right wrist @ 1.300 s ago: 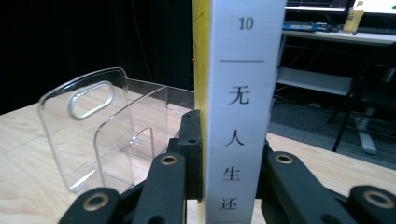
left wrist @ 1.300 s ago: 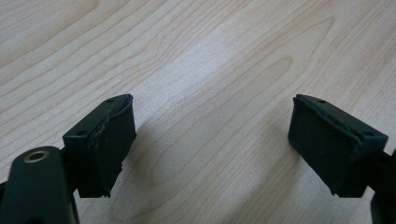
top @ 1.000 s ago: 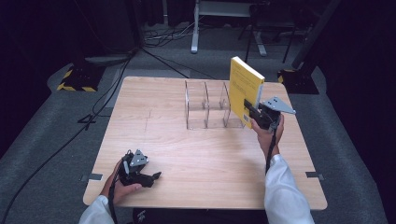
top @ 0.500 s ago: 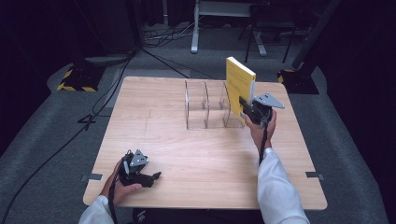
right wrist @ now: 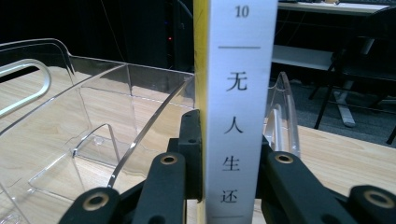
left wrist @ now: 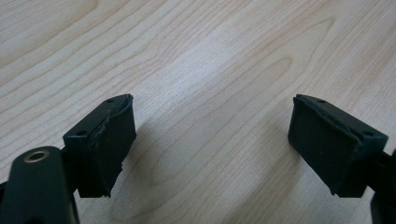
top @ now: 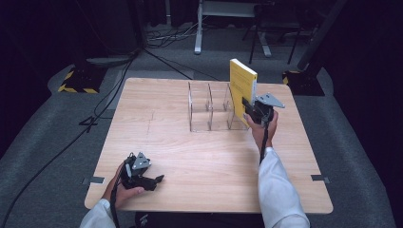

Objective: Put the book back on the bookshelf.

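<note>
A yellow book [top: 242, 88] with a white spine [right wrist: 238, 107] stands upright in my right gripper [top: 252, 108], whose jaws are shut on its lower part. It hovers at the right end of a clear acrylic file rack [top: 211, 107], over the rightmost slot [right wrist: 154, 112]. My left gripper [top: 151, 180] rests low near the table's front left, jaws wide open with bare wood between the pads [left wrist: 105, 140].
The wooden table [top: 190, 152] has open room in front of the rack. Beyond the far edge are a stand's legs [top: 209, 28], cables and a yellow-black striped base [top: 78, 78] on the grey floor.
The right hand has carried the book left and slightly down, toward the rack's right end. The left hand has stayed where it was.
</note>
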`<control>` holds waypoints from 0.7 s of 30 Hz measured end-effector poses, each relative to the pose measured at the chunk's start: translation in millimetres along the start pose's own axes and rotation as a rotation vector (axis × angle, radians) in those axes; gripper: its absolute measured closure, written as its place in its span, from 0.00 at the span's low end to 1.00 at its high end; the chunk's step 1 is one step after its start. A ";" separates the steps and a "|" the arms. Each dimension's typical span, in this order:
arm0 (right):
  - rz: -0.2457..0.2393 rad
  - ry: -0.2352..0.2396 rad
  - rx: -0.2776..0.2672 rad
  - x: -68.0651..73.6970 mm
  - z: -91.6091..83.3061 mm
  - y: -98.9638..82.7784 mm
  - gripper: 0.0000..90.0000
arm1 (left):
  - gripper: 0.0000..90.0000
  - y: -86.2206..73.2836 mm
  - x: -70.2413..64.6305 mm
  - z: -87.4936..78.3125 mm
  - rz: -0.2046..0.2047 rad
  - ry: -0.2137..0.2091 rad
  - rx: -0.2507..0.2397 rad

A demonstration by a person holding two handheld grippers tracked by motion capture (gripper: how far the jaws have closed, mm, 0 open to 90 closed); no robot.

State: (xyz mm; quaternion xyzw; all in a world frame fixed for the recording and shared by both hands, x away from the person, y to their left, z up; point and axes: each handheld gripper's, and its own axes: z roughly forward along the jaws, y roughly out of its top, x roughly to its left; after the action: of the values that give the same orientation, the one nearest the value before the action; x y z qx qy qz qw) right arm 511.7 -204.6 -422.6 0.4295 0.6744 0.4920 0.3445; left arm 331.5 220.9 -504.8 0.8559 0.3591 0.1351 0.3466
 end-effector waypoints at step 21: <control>0.030 0.001 -0.007 0.7 10.5 -6.2 0.85 | 0.18 0.0 0.0 0.0 0.005 0.001 -0.002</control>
State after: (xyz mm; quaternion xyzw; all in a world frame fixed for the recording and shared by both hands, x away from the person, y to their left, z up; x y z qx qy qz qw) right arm 519.2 -201.1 -431.4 0.4382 0.6663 0.4996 0.3383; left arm 331.5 220.9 -504.8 0.8563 0.3571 0.1366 0.3472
